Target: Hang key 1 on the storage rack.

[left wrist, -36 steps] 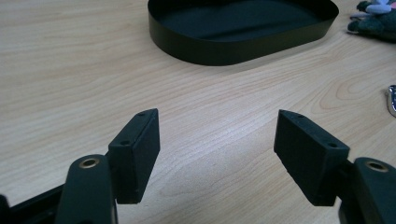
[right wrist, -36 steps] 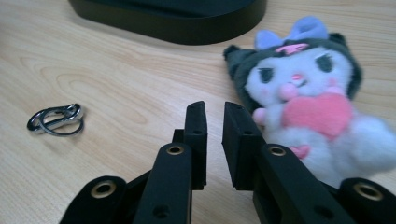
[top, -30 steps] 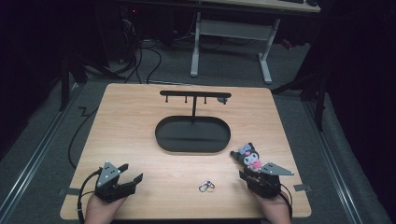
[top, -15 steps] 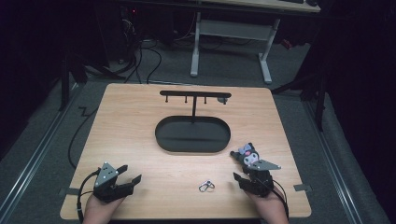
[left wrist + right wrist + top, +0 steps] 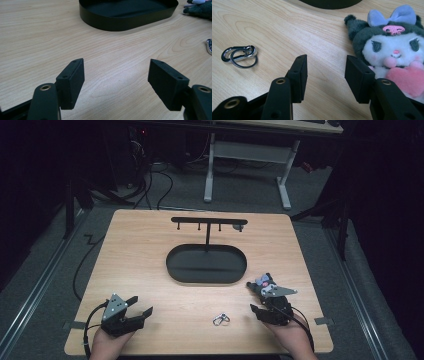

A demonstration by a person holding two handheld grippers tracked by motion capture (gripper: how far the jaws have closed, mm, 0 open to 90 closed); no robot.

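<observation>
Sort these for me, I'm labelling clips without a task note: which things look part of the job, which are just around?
Likely part of the job (a guess):
plush toy
keyring clip
black hook stand on its oval tray

Just around:
desk frame
floor cables

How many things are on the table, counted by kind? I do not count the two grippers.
Black oval tray with hook stand: 1
Plush toy: 1
Metal carabiner with key ring: 1
Total: 3
</observation>
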